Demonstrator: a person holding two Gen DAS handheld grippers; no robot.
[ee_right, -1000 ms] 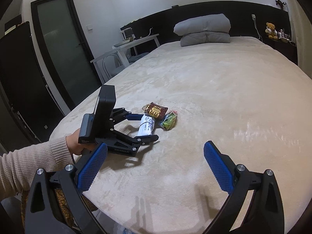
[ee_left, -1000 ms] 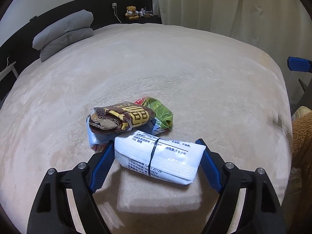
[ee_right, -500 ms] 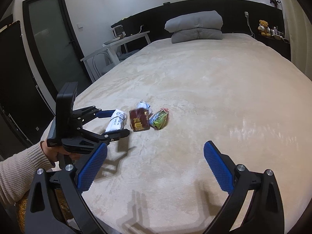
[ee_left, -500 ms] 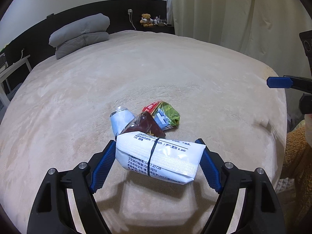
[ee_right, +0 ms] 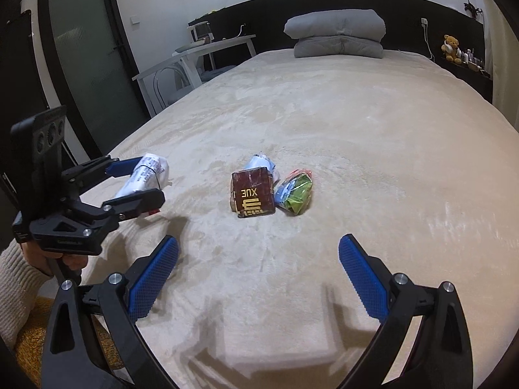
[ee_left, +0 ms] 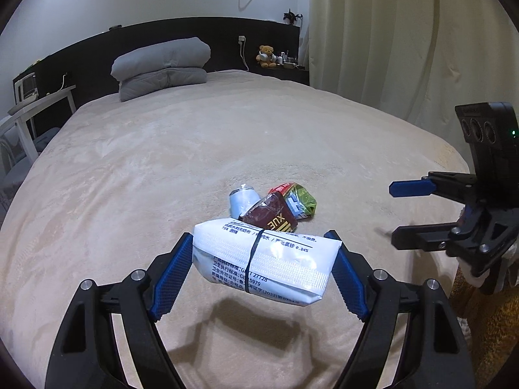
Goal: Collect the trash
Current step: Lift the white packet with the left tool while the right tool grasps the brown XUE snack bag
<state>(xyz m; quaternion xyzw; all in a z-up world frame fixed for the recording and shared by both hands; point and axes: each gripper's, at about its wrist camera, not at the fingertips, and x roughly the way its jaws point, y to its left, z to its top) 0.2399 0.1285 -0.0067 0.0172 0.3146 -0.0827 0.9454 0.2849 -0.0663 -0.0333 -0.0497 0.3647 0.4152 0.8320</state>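
At the far left of the right wrist view, a hand in a cream knit sleeve holds the left gripper over the near left part of the bed. Its blue fingers are closed on the two ends of a white wipes pack with a black band round its middle. The pack is clear of the bed and its shadow falls on the blanket below.

Further right, near the middle of the bed, three pieces of trash lie together on the beige blanket. A dark red snack packet with gold lettering lies flat. A crumpled pale blue wrapper sits just behind it and touches it. A green wrapper with a red edge lies right beside the packet on its right.

The right gripper is over the near edge of the bed, in front of this pile. Its blue fingers stand wide apart with nothing between them.

At the head of the bed a folded grey quilt rests against the dark headboard. A white desk stands to its left and a teddy bear sits on a shelf to the right.
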